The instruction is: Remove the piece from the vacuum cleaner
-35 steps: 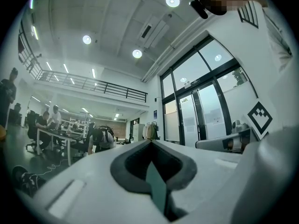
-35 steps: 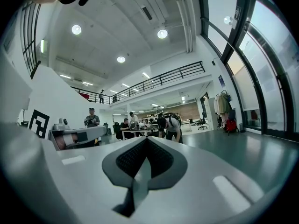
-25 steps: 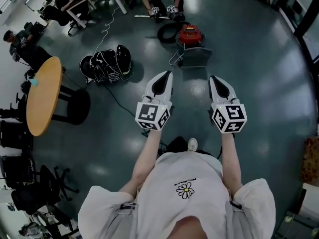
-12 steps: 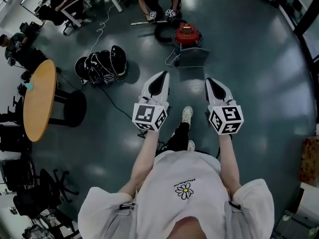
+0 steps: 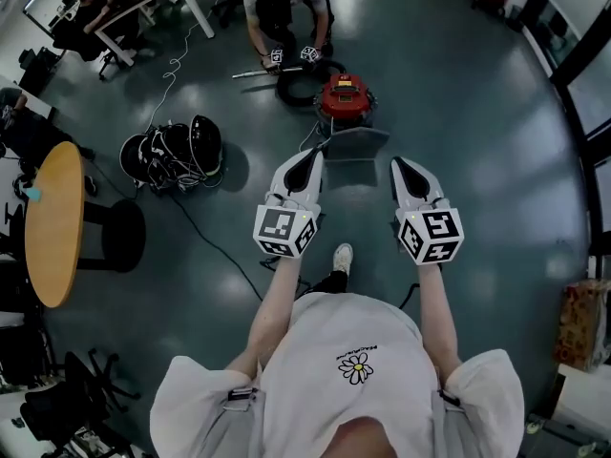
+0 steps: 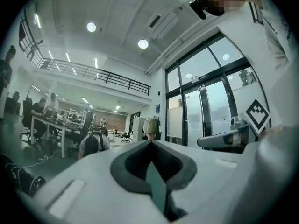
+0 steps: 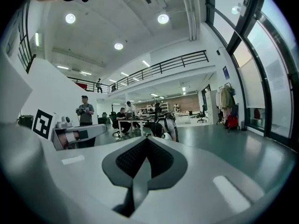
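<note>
Left tongs and right tongs, pressed together empty, should spread before reaching the red canister vacuum cleaner ahead.

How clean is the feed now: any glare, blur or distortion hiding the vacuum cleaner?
Head view: sharp, fisheye-curved, light glints on the floor, vacuum cleaner unobscured. Left and right gripper views: heavy fisheye, black corners, bright ceiling lights, vacuum cleaner not made out.

Light: bright, even, from round white ceiling lamps and tall glass window walls | Glare: pale patches on the glossy dark teal floor beneath me | Shadows: soft | Optics: fisheye curvature, black corners; my white plastic left gripper close-up, blurred.
</note>
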Motion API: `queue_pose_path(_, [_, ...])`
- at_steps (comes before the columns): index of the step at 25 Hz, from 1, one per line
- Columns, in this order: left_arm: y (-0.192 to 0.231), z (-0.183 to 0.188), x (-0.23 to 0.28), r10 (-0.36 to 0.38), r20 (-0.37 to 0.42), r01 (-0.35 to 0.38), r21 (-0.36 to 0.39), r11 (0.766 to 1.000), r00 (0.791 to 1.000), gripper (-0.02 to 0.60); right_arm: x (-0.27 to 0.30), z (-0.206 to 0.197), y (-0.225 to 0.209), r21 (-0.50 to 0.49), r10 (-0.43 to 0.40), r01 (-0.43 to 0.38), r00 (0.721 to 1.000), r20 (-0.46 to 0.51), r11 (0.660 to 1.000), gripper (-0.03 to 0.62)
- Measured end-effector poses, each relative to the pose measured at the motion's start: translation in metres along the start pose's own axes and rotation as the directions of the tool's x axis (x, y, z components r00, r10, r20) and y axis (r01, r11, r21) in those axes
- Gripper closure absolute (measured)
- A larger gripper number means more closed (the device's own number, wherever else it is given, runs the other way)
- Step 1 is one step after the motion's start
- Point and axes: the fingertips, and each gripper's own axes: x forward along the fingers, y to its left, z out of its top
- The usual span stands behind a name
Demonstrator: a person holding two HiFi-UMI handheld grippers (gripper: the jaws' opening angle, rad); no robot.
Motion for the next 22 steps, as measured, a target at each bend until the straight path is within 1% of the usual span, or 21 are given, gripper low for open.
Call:
queue_pose_path(5, [0.038,-0.007,0.046,-0.013,-0.012,0.013,-0.023,1.000,1.000,0.581,0.058,0.011,-0.013,-0.028,0.003,-0.003,1.000,-0.016,1.000,0.568])
queue_pose_path(8, [0.050,-0.012,0.069,-0.036,-0.039,0.036,-0.022,0.999,0.999,0.581,0.082,0.011,-0.023,-0.035,-0.009,0.007,0.999,-0.036,0.999,0.568])
queue_pose_path(11, [0.062,-0.020,0.090,-0.043,-0.066,0.041,-0.036,0.999,0.997,0.581,0.103,0.008,-0.034,-0.031,-0.011,0.009,0.998,-0.061,0.999,0.568])
queue_pose_path(16, [0.078,-0.042,0.128,-0.032,-0.110,0.026,-0.055,0.998,0.993,0.581,0.139,-0.008,-0.063,-0.007,0.008,-0.009,0.994,-0.108,1.000,0.568])
queue_pose_path(22, [0.107,-0.061,0.198,0.004,-0.154,-0.014,-0.065,0.998,0.988,0.581,0.212,0.001,-0.116,0.013,0.037,-0.036,0.994,-0.106,0.999,0.568])
